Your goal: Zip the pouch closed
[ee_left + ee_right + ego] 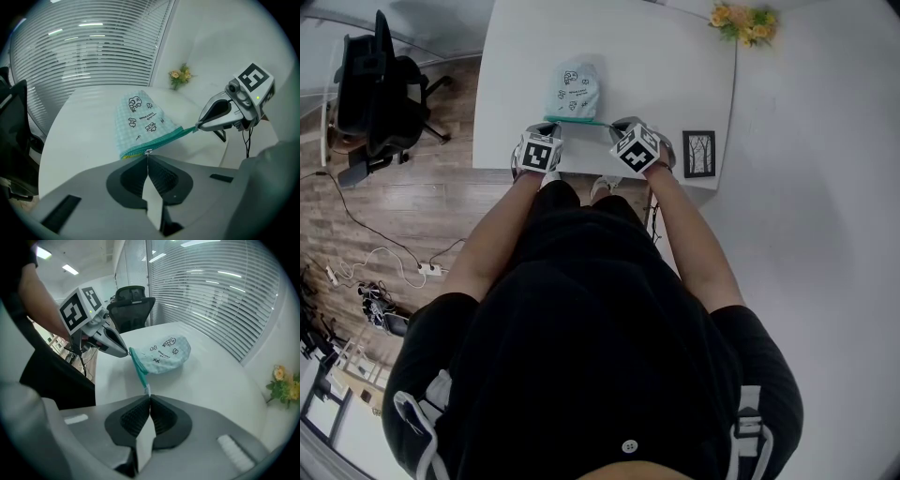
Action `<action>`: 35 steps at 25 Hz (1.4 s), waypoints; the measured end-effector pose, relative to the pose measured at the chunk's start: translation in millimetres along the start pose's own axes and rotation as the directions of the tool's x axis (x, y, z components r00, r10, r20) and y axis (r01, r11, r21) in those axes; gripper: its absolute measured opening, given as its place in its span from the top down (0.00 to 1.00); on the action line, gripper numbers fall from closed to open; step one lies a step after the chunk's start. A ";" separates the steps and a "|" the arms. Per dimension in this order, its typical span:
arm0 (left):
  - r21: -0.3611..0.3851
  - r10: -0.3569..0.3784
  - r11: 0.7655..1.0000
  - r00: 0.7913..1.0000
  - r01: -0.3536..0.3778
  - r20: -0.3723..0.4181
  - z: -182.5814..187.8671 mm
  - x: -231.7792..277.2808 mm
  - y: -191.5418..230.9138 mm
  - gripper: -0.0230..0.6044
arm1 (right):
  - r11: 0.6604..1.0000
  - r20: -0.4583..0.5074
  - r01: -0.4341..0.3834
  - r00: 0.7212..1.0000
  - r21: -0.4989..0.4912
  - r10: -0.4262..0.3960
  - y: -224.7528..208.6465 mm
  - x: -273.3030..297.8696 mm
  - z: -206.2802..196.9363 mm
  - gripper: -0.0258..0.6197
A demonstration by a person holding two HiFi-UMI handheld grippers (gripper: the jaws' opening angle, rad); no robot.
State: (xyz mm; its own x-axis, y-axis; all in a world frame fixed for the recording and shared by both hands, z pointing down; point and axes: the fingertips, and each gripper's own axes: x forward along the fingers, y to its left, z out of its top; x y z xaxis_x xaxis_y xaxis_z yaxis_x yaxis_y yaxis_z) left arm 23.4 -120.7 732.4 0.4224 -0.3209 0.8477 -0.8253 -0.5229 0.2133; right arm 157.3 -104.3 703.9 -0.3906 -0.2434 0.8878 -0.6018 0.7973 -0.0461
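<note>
A pale blue checked pouch [573, 90] with small cartoon prints lies on the white table [666, 66], its green zipper edge [577, 120] toward me and stretched between both grippers. My left gripper [548, 126] is shut on the small metal zipper pull [148, 151] at the pouch's left end [129, 151]. My right gripper [615, 126] is shut on the tab at the far end of the green zipper band [139, 371]. In the left gripper view the right gripper [198, 126] pinches that tab. In the right gripper view the left gripper [127, 353] meets the pouch [164, 355].
A small black picture frame [698, 153] lies at the table's near right corner, and yellow flowers [743, 22] stand at the far right. A black office chair [380, 89] is left of the table, with cables [389, 258] on the wood floor.
</note>
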 end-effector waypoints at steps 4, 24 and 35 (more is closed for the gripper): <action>-0.009 0.011 1.000 1.000 -0.011 -0.008 -3.8 3.3 4.2 0.95 | 1.000 -0.006 0.004 1.000 -0.002 -0.004 -1.1 0.5 -2.4 0.94; -0.015 0.020 1.000 1.000 -0.020 -0.019 -13.8 1.9 5.9 0.94 | 1.000 -0.039 0.022 0.999 0.012 -0.021 -7.3 5.8 -29.7 0.94; -0.031 0.019 0.999 0.998 -0.021 -0.053 -29.8 -4.2 -3.7 0.94 | 1.000 -0.054 0.005 0.999 0.002 -0.005 1.3 13.6 -41.6 0.93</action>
State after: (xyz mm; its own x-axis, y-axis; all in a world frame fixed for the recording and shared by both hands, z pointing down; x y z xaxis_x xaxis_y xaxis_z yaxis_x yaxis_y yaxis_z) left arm 13.5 -93.9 742.5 0.3861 -0.2891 0.8760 -0.8451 -0.4914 0.2104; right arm 180.1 -83.5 735.0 -0.3496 -0.2170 0.9114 -0.6050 0.7951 -0.0428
